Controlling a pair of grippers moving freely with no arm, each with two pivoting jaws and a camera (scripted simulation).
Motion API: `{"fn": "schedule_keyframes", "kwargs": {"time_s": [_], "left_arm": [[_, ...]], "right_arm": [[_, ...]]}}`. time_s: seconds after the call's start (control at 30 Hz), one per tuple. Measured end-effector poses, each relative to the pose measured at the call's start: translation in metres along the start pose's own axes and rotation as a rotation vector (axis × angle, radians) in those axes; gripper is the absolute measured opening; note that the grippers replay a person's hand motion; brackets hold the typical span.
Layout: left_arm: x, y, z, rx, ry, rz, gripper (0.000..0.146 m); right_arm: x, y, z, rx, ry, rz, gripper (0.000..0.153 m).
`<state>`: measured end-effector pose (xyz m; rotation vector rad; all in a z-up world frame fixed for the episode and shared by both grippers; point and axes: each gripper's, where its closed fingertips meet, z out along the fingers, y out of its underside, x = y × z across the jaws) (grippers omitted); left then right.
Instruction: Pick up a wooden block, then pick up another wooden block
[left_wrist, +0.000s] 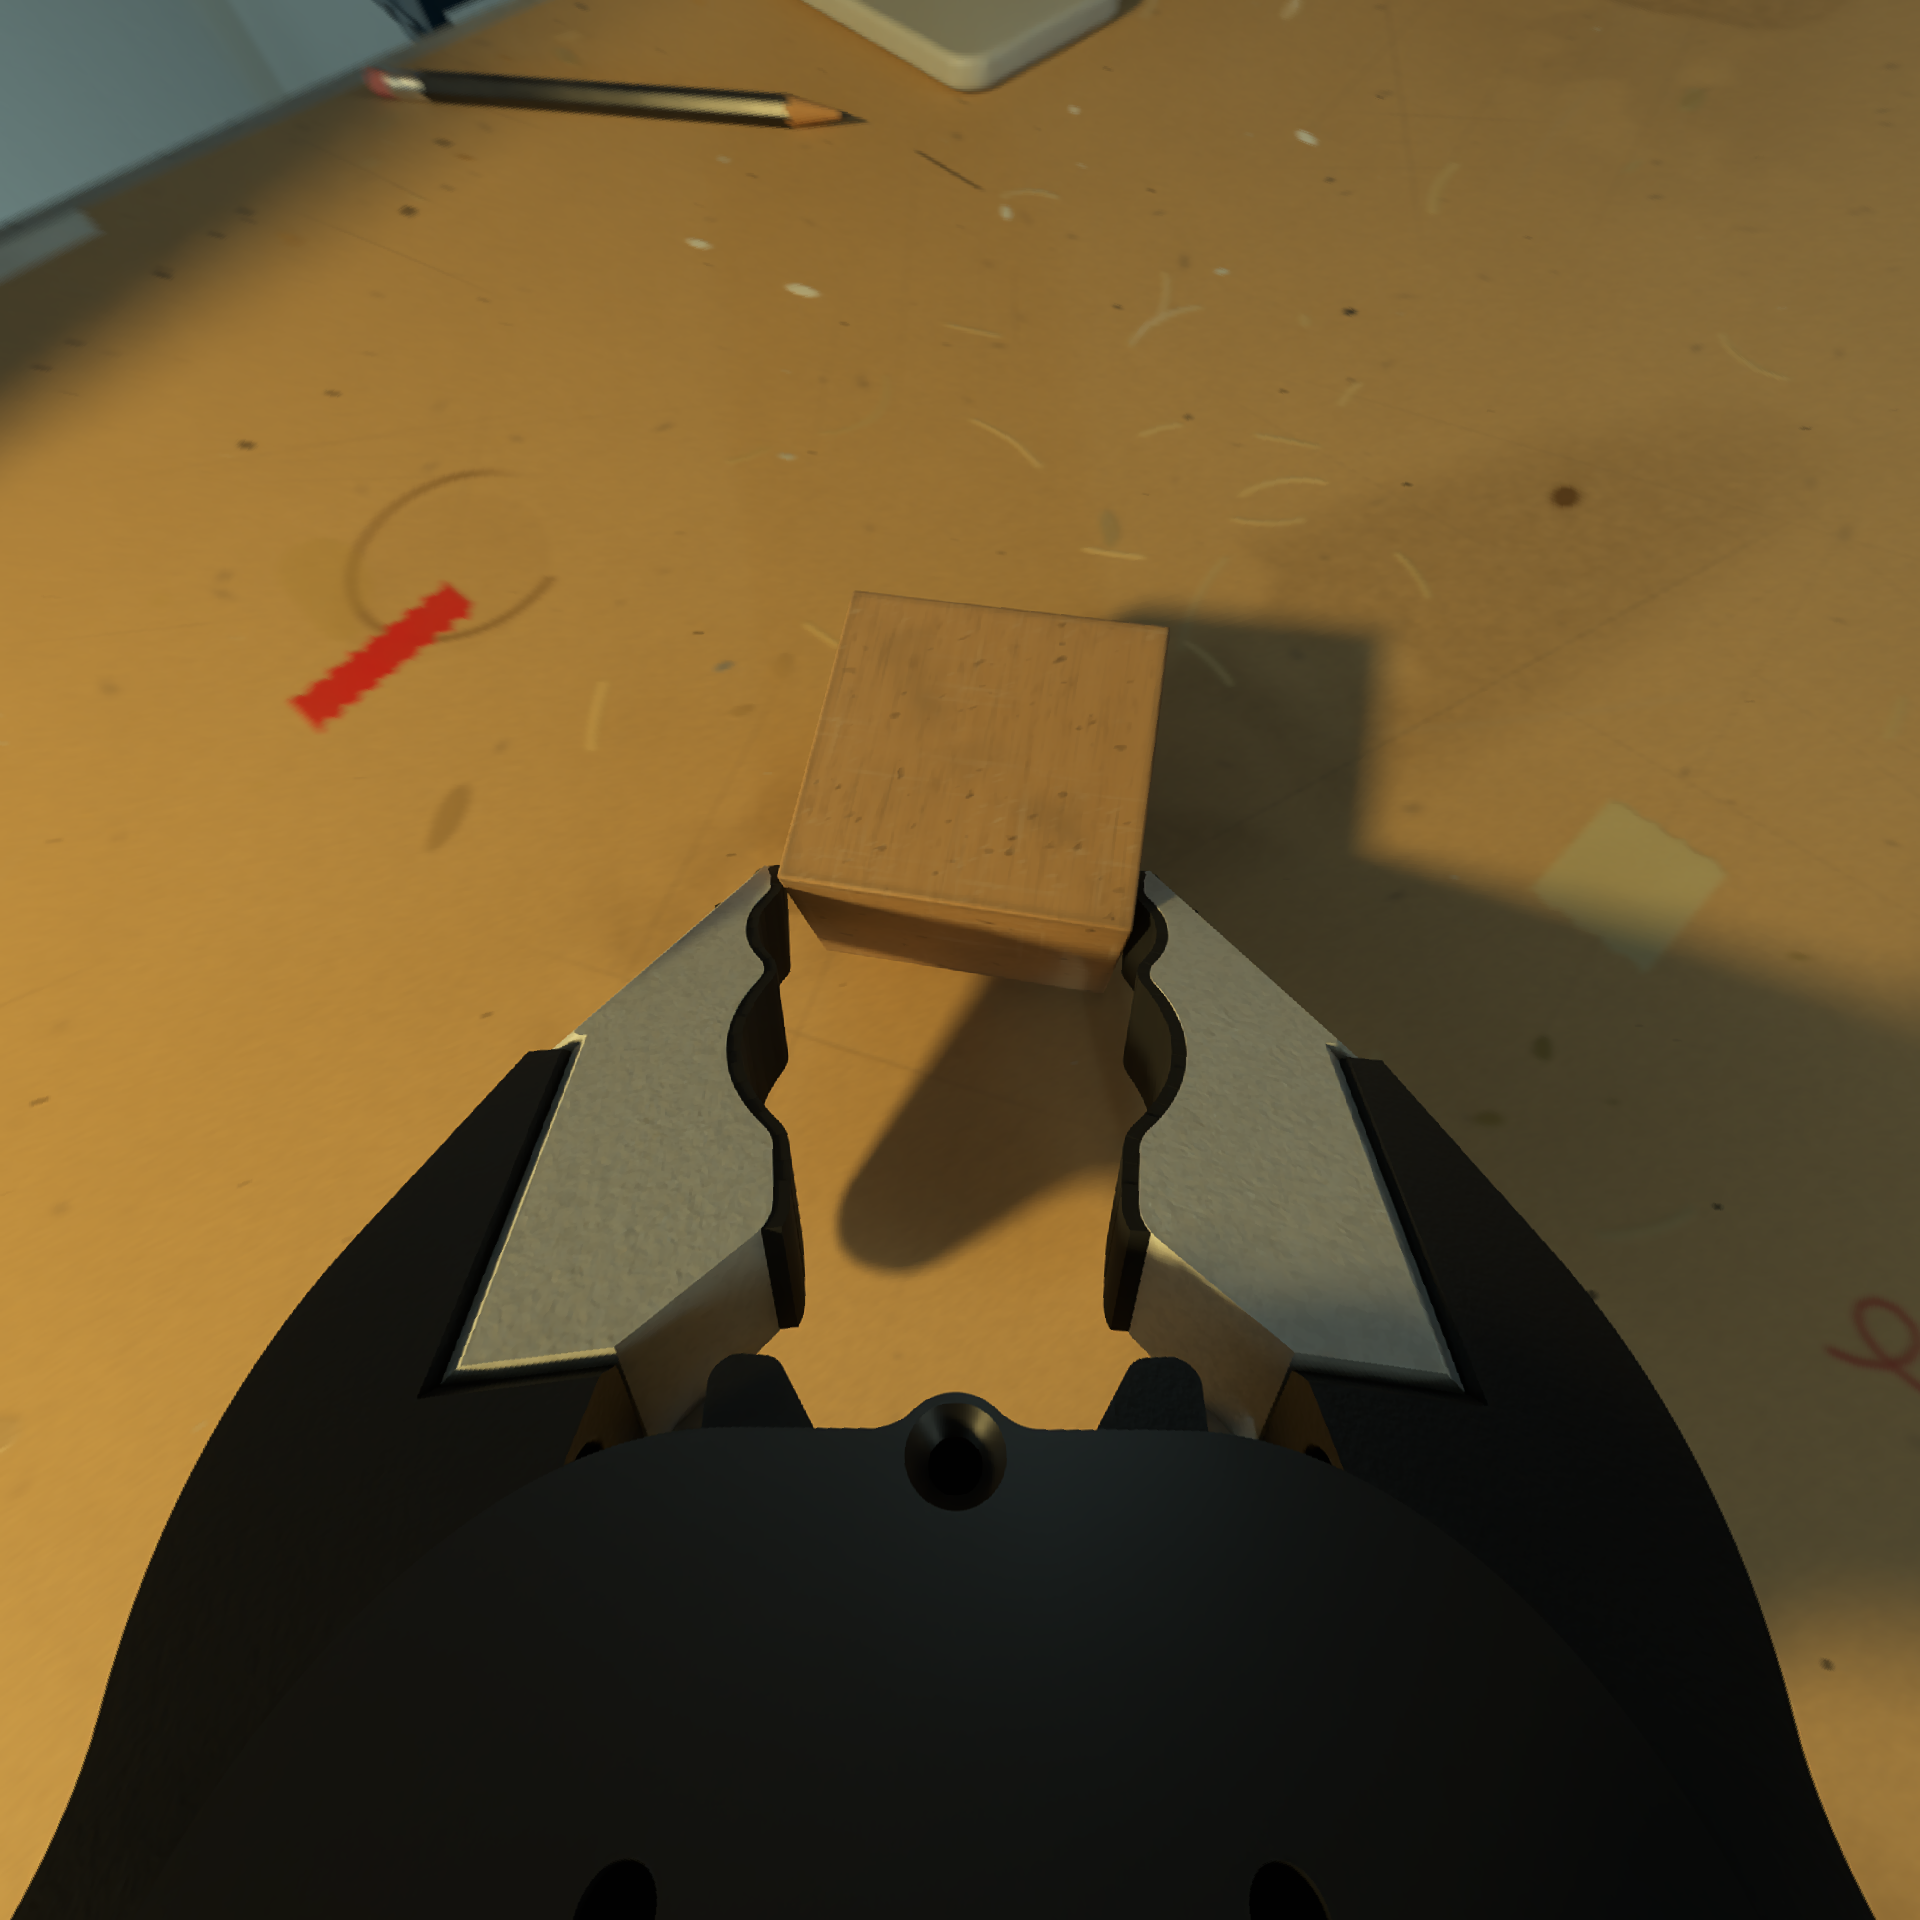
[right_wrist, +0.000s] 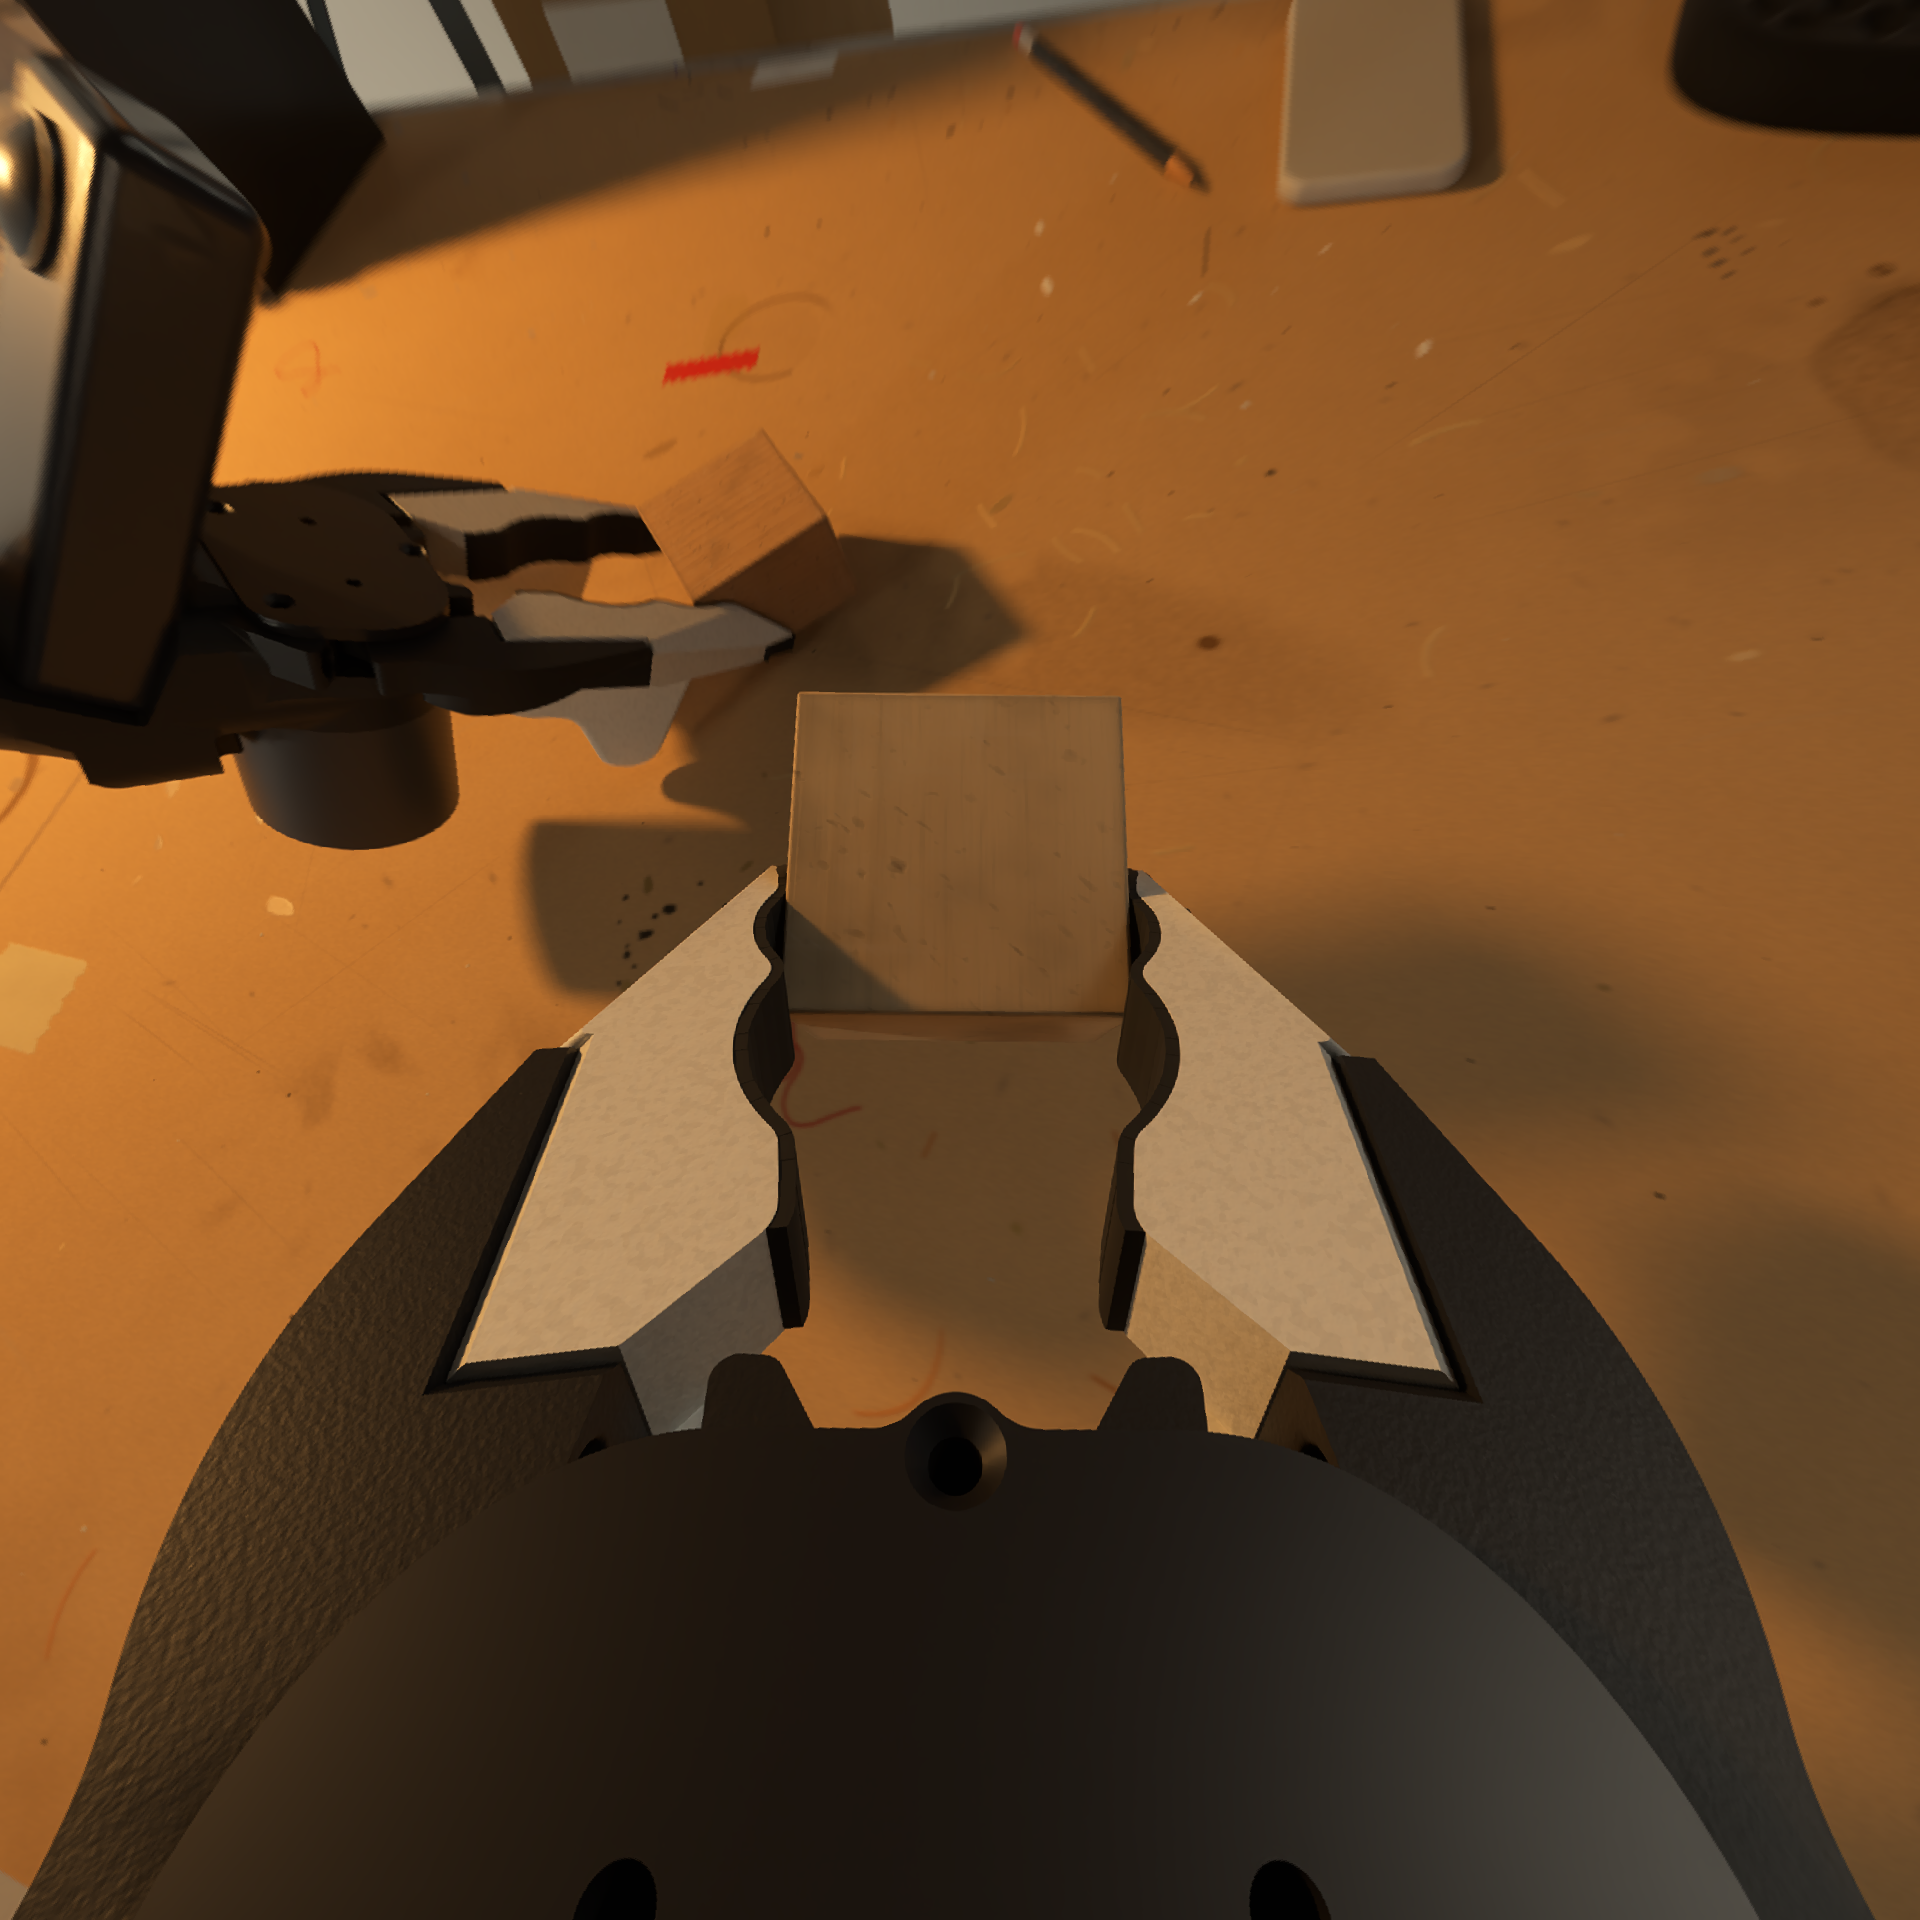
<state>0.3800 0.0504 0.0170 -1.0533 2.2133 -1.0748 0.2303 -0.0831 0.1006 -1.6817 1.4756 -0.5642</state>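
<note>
In the left wrist view, my left gripper (left_wrist: 960, 902) is shut on a wooden block (left_wrist: 977, 769), pinched at the very fingertips. The block tilts slightly and hangs above the brown tabletop (left_wrist: 1455, 312), with its shadow below it. In the right wrist view, my right gripper (right_wrist: 956, 894) is shut on a second wooden block (right_wrist: 956, 842), held between the fingertips above the table. The left gripper (right_wrist: 717, 587) also shows at the left of that view, gripping its block (right_wrist: 748, 520) by one end.
A pencil (left_wrist: 613, 99) and a flat white pad (left_wrist: 977, 42) lie at the far side; they also show in the right wrist view as the pencil (right_wrist: 1112, 104) and the pad (right_wrist: 1371, 104). A red mark (left_wrist: 384, 655) is on the table. A dark object (right_wrist: 1808, 62) sits far right.
</note>
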Motion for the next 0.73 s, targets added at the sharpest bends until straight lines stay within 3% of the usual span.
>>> {"fn": "schedule_keyframes", "kwargs": {"time_s": [0.27, 0.73], "left_arm": [[-0.02, -0.012, -0.022, 0.074, -0.08, 0.019, 0.065], [-0.02, -0.016, -0.027, 0.106, -0.02, -0.038, 0.065]], "right_arm": [[-0.025, 0.001, 0.042, -0.152, 0.118, -0.031, 0.062], [-0.018, 0.012, 0.065, -0.212, 0.242, -0.059, 0.062]]}}
